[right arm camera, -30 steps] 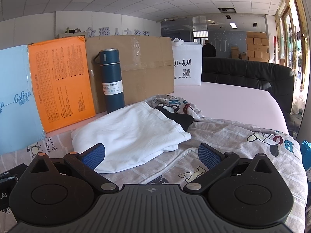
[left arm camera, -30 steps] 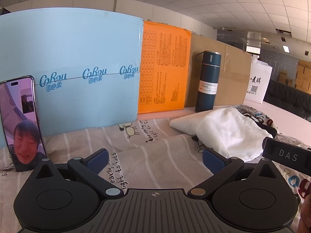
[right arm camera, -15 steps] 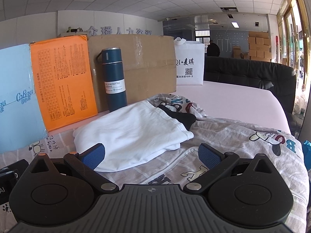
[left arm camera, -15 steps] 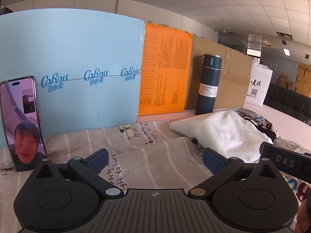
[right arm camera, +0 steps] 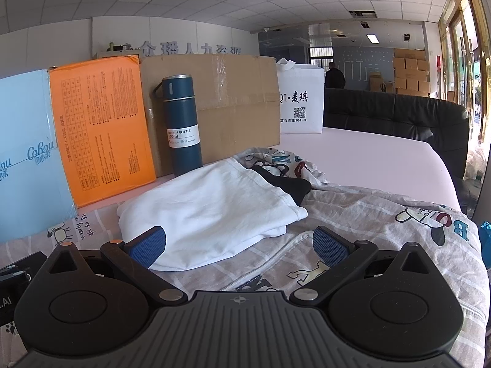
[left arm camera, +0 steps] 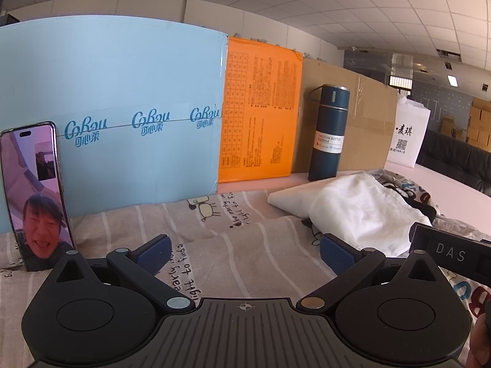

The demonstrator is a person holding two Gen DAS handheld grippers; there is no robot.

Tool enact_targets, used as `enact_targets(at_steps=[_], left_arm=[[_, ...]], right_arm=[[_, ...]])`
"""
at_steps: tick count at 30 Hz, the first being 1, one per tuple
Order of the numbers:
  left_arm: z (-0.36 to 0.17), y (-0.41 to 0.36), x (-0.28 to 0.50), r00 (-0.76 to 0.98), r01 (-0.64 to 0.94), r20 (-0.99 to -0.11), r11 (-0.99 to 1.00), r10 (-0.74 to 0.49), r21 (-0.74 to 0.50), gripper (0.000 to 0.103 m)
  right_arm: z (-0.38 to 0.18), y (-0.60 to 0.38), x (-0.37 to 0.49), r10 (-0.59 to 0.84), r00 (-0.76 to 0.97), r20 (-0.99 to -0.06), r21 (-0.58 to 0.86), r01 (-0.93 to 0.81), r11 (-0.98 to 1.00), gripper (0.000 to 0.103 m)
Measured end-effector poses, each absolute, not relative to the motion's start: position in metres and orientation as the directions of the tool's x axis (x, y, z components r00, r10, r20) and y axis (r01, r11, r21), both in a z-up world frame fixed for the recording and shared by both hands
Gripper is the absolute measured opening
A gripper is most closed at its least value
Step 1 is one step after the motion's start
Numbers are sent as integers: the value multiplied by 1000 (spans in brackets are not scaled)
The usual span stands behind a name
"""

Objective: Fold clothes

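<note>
Both grippers hover low over the bed with their blue-padded fingers spread wide and nothing between them: the left gripper (left arm camera: 244,253) sits above a striped, cartoon-printed bedsheet (left arm camera: 214,245), and the right gripper (right arm camera: 239,242) points at a folded white garment (right arm camera: 214,211) that lies just beyond its fingertips, the left pad (right arm camera: 147,242) overlapping the garment's near edge in the view, though contact cannot be judged. From the left wrist the same white garment (left arm camera: 353,205) appears to the right of centre, and a black bar marked "DAS" crosses the right edge of that view in front of it. A dark piece of clothing (right arm camera: 288,184) peeks out from under the white garment's far right side, resting on a bunched part of the printed sheet. Behind the garment a dark blue vacuum bottle (right arm camera: 182,125) stands upright on the pink mattress (right arm camera: 368,156), near a brown cardboard sheet (right arm camera: 233,101). Beside the cardboard stand an orange printed board (right arm camera: 101,125) and a light blue box panel (left arm camera: 116,107). A white tote bag (right arm camera: 302,98) stands at the cardboard's right end. In the left wrist view a smartphone (left arm camera: 36,196) leans upright against the blue panel, its screen showing a video call. A black leather sofa (right arm camera: 399,116) runs behind the mattress.
</note>
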State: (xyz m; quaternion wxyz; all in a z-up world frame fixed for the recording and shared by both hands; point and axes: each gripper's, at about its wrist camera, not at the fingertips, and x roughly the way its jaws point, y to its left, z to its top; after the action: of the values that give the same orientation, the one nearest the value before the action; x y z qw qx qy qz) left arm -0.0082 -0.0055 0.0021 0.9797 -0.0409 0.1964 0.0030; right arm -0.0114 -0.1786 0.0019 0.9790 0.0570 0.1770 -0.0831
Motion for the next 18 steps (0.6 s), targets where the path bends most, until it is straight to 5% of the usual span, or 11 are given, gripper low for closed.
enact_targets(at_steps=[12, 18], left_arm=[[11, -3, -12, 927, -53, -375, 995, 16, -87, 103], [32, -16, -40, 953, -58, -299, 998, 44, -35, 103]], right_arm=[[4, -188, -12, -134, 925, -356, 139, 195, 971, 103], [15, -200, -28, -87, 942, -325, 248, 174, 953, 103]])
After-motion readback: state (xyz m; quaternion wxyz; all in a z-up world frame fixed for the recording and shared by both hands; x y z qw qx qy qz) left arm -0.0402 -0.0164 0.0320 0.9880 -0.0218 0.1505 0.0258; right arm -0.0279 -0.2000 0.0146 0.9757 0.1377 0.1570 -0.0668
